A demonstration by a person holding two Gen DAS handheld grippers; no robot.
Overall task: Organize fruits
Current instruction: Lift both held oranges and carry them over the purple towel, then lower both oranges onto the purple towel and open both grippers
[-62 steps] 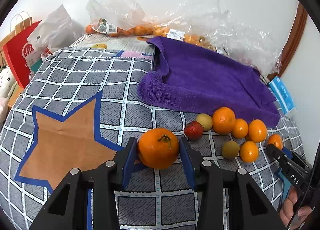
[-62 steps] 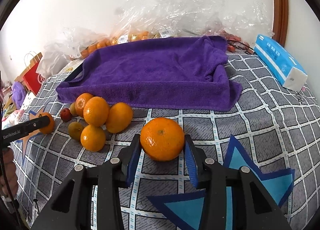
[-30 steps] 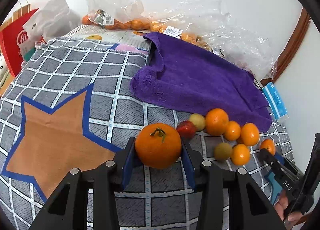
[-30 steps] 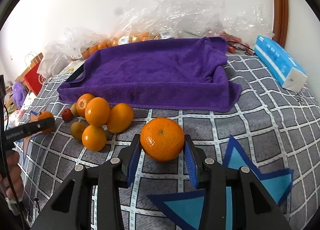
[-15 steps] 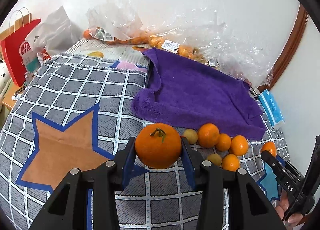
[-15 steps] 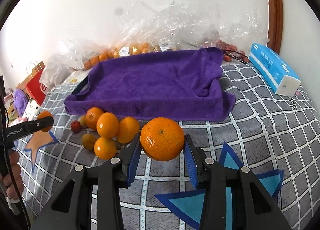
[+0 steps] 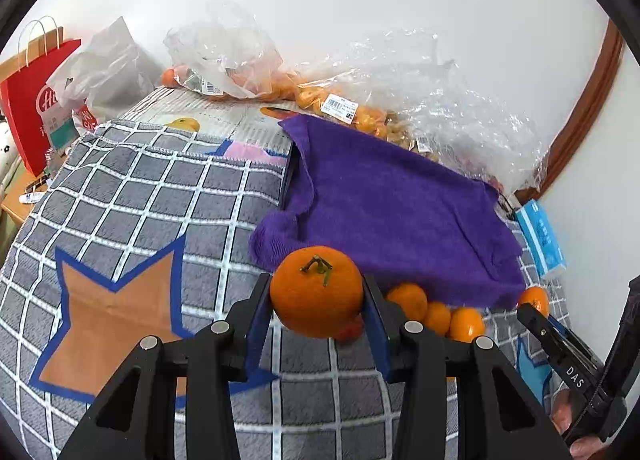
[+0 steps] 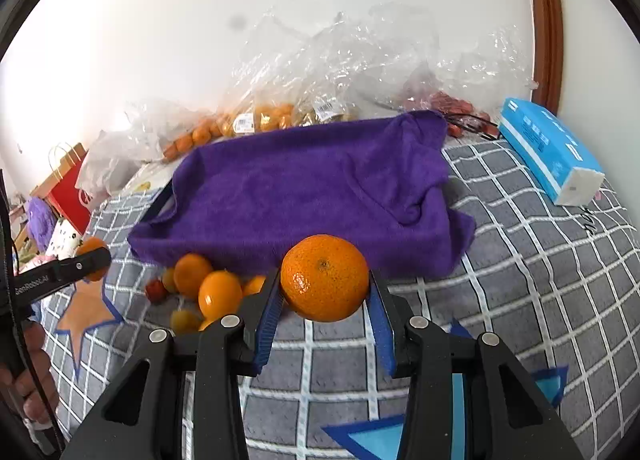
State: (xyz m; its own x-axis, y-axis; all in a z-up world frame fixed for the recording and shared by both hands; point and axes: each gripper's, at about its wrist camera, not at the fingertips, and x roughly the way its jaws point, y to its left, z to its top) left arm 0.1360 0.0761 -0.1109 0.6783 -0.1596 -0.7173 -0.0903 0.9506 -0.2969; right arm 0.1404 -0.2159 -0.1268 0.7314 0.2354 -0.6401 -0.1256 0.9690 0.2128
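Note:
My left gripper point(image 7: 317, 318) is shut on a large orange with a stem point(image 7: 316, 290) and holds it above the grey checked cloth, near the front edge of the purple towel point(image 7: 392, 212). My right gripper point(image 8: 325, 310) is shut on another large orange point(image 8: 324, 277), also lifted in front of the purple towel point(image 8: 312, 196). A pile of small oranges and other small fruits point(image 8: 208, 288) lies on the cloth at the towel's front edge; it also shows in the left wrist view point(image 7: 436, 312). Each gripper shows in the other's view, the right one point(image 7: 536, 310) and the left one point(image 8: 86, 262).
Clear plastic bags with oranges point(image 7: 240, 72) lie behind the towel against the wall. A blue tissue pack point(image 8: 552, 152) lies at the right. A red paper bag point(image 7: 32, 100) stands at the left. The grey checked cloth point(image 7: 160, 196) has star patches.
Both grippers have lifted their oranges off the cloth and moved toward the purple towel. The fruit pile now sits lower and partly behind the jaws.

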